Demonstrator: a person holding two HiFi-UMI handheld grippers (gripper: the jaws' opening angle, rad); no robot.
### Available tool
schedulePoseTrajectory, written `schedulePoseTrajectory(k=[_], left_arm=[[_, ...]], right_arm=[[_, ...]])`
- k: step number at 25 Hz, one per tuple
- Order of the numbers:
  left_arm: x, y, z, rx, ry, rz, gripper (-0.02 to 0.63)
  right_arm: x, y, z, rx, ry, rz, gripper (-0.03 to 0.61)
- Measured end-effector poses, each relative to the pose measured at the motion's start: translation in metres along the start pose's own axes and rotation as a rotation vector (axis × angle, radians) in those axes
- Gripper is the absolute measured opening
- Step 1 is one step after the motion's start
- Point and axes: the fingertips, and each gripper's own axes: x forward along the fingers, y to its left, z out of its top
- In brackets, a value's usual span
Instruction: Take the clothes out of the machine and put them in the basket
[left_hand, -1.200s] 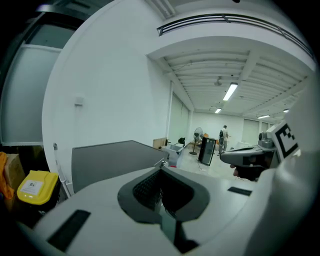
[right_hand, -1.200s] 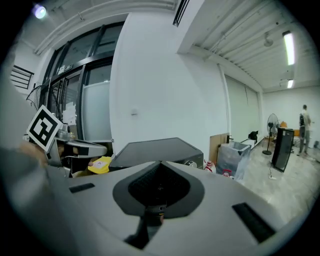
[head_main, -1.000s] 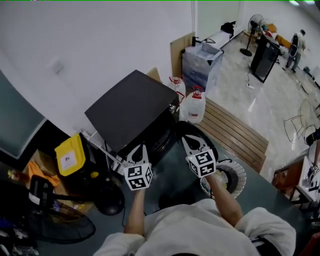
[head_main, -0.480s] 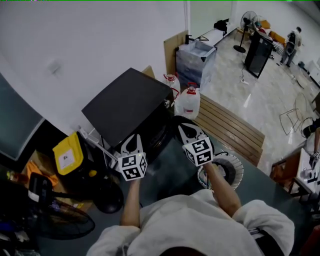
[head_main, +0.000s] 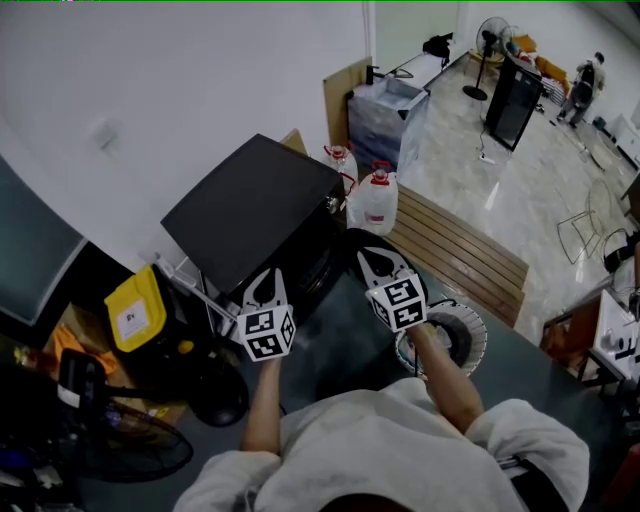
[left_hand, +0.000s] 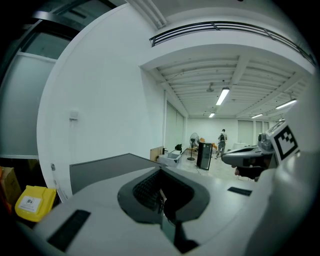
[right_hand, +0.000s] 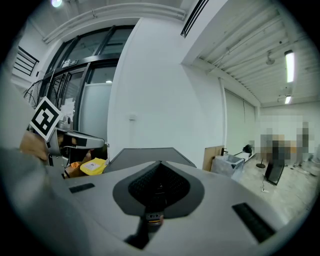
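Head view looks down on the left claw (head_main: 266, 287) and the right claw (head_main: 378, 268), held side by side in front of the dark machine (head_main: 255, 200). Both claws are pinched shut and hold nothing, so I think no grab has begun. No clothes show, so they are likely inside the machine. The white basket (head_main: 478, 335) sits on the floor just beside the right arm, close by so the clothes need only a short trip.
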Motion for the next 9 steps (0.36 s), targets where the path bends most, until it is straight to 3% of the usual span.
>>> schedulePoseTrajectory(k=[9], left_arm=[[0.0026, -0.0028, -0.0023, 0.011, 0.006, -0.007, 0.017]], right_arm=[[0.0028, -0.0019, 0.0008, -0.006, -0.001, -0.003, 0.021]])
